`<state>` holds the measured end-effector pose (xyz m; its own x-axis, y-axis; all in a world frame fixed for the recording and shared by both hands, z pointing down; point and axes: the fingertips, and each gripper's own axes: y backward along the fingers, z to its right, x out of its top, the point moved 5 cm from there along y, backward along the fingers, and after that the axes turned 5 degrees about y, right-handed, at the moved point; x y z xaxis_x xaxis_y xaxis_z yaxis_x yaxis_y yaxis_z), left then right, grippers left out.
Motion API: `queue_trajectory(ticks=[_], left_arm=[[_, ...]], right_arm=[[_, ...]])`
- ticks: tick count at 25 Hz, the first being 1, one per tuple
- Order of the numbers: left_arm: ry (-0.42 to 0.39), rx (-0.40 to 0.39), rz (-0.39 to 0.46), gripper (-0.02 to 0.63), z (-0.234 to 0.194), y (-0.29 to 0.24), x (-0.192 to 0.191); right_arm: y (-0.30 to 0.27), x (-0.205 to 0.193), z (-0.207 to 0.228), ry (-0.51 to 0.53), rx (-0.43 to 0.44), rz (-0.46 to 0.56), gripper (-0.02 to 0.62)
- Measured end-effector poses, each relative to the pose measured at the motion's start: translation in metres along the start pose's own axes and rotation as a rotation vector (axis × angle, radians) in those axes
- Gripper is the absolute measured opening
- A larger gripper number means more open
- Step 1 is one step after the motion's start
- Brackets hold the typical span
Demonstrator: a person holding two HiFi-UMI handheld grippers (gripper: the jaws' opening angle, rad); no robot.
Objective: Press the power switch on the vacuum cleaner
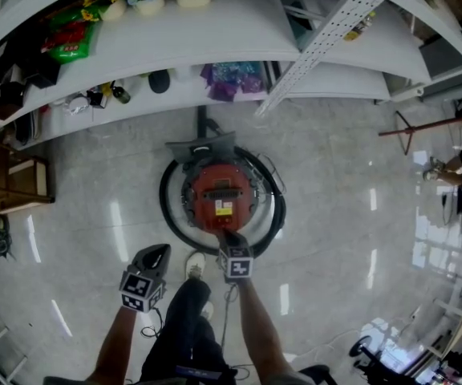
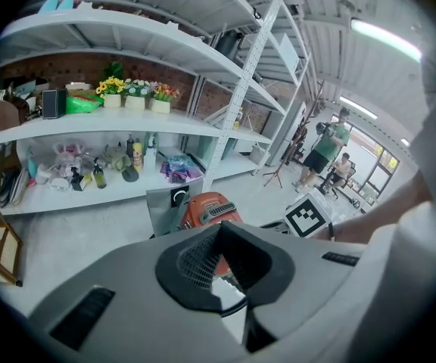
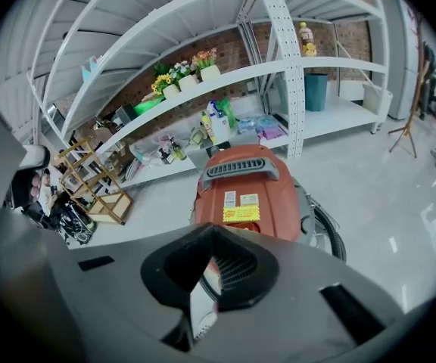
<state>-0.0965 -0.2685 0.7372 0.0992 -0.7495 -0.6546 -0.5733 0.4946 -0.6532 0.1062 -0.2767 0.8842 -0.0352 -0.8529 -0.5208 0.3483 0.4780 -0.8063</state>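
Head view: right tool (image 1: 228, 237) at vacuum (image 1: 218, 189).

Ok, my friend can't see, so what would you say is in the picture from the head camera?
A red vacuum cleaner sits on a shiny grey floor, ringed by its black hose, in front of white shelves. The right gripper points at its near end, and the left gripper hangs off to the side over the floor.

Open floor (image 1: 79, 215) lies left of my left gripper (image 1: 159, 253); ahead of my right gripper (image 1: 228, 239), the vacuum cleaner (image 1: 221, 195), its hose ring (image 1: 165, 203) and shelving (image 1: 215, 34) bar passage.
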Motion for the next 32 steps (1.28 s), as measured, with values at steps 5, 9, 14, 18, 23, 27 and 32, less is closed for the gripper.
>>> queue_trajectory(ticks=[5,9,14,18,23,27,32], left_arm=[[-0.024,-0.005,0.026,0.008,0.013,0.018,0.008],[-0.044,-0.007,0.053,0.008,0.028,0.033,0.017],[-0.066,-0.013,0.089,0.008,0.051,0.053,0.026],[-0.090,-0.018,0.122,0.008,0.068,0.071,0.034],[-0.115,-0.024,0.162,0.008,0.090,0.093,0.042],[-0.138,-0.023,0.190,0.008,0.108,0.107,0.047],[-0.158,-0.022,0.225,0.008,0.126,0.129,0.056]], right_arm=[[0.031,0.006,-0.001,0.026,-0.032,0.049,0.012],[0.059,0.015,-0.005,0.048,-0.045,0.109,0.012],[0.108,0.027,-0.022,0.035,-0.034,0.160,0.012],[0.144,0.028,-0.032,0.029,-0.034,0.217,0.012],[0.193,0.035,-0.041,0.056,-0.061,0.313,0.012],[0.230,0.044,-0.045,0.077,-0.069,0.379,0.012],[0.273,0.053,-0.054,0.100,-0.088,0.439,0.012]])
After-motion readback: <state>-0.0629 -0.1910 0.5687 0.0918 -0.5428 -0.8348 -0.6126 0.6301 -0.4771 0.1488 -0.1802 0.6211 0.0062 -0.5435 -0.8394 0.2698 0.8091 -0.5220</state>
